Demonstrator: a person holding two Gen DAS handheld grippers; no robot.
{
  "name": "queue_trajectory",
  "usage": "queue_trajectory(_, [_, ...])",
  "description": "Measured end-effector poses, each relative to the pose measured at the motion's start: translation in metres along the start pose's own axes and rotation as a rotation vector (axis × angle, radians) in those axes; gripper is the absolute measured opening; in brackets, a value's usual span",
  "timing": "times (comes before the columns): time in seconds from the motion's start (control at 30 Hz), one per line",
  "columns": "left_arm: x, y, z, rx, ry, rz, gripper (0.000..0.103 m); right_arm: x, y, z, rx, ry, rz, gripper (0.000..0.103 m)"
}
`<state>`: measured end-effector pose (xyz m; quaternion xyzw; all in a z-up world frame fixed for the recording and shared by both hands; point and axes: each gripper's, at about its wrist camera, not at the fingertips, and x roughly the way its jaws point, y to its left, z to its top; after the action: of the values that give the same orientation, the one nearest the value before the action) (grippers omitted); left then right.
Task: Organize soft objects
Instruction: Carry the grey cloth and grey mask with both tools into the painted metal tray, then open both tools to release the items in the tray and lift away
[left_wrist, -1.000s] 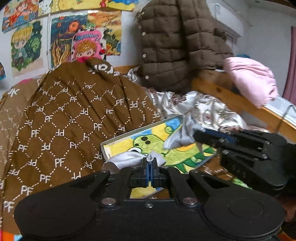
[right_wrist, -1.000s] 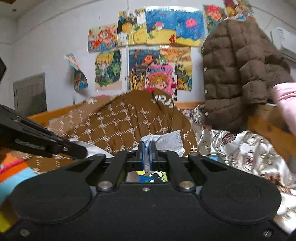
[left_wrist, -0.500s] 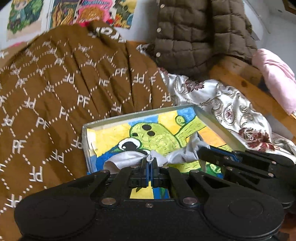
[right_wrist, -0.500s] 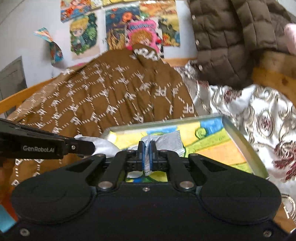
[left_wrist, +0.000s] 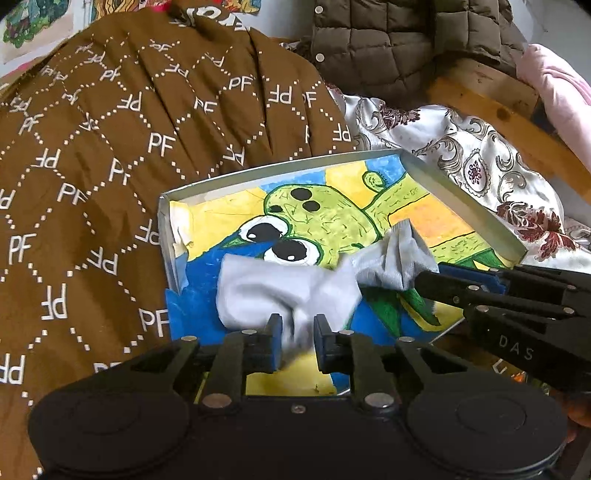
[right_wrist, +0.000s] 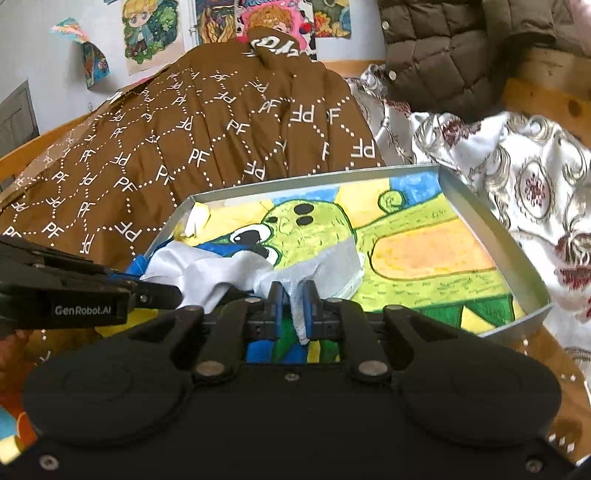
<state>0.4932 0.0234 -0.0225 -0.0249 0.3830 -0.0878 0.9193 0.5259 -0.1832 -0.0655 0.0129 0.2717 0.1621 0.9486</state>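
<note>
A pale grey sock lies crumpled in a shallow grey tray whose floor bears a green cartoon painting. My left gripper hovers low over the tray's near end. Its jaws are opening, and one blurred end of the sock sits loose between them. In the right wrist view the sock's ribbed cuff rests on the tray. My right gripper is also opening, with a strip of the cuff hanging in the narrow gap. Each gripper shows in the other's view: the right gripper and the left gripper.
A brown quilt printed with PF letters is heaped behind and left of the tray. A silvery floral cloth lies to its right. Behind it are a wooden bed rail, a brown puffer jacket and a pink garment. Posters cover the wall.
Both grippers have sunk toward the tray, carrying the sock between them. The sock now rests on the tray floor, and both pairs of jaws, tightly shut before, have parted.
</note>
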Motion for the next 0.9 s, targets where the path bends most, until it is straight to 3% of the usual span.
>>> queue_trajectory(0.1, [-0.011,-0.003,0.002,0.004,-0.010,0.014,0.038,-0.012,0.003,0.001,-0.014,-0.002,-0.010,0.023])
queue_trajectory(0.23, [-0.033,-0.006,0.008,0.001,-0.033,0.031,0.045,-0.037,0.007,0.011,-0.011,-0.004,-0.026,0.038])
queue_trajectory(0.3, [-0.047,-0.010,0.010,0.002,-0.055,0.041,0.051,-0.049,0.008,0.016,-0.010,-0.012,-0.045,0.052])
queue_trajectory(0.5, [-0.100,-0.022,0.013,0.040,-0.163,0.041,0.075,-0.100,0.012,0.029,-0.035,-0.084,-0.079,0.072])
queue_trajectory(0.7, [-0.161,-0.036,0.009,0.065,-0.277,0.034,0.090,-0.159,0.021,0.046,-0.058,-0.167,-0.094,0.101])
queue_trajectory(0.9, [-0.222,-0.050,-0.007,0.062,-0.348,0.044,0.097,-0.218,0.033,0.054,-0.101,-0.245,-0.111,0.102])
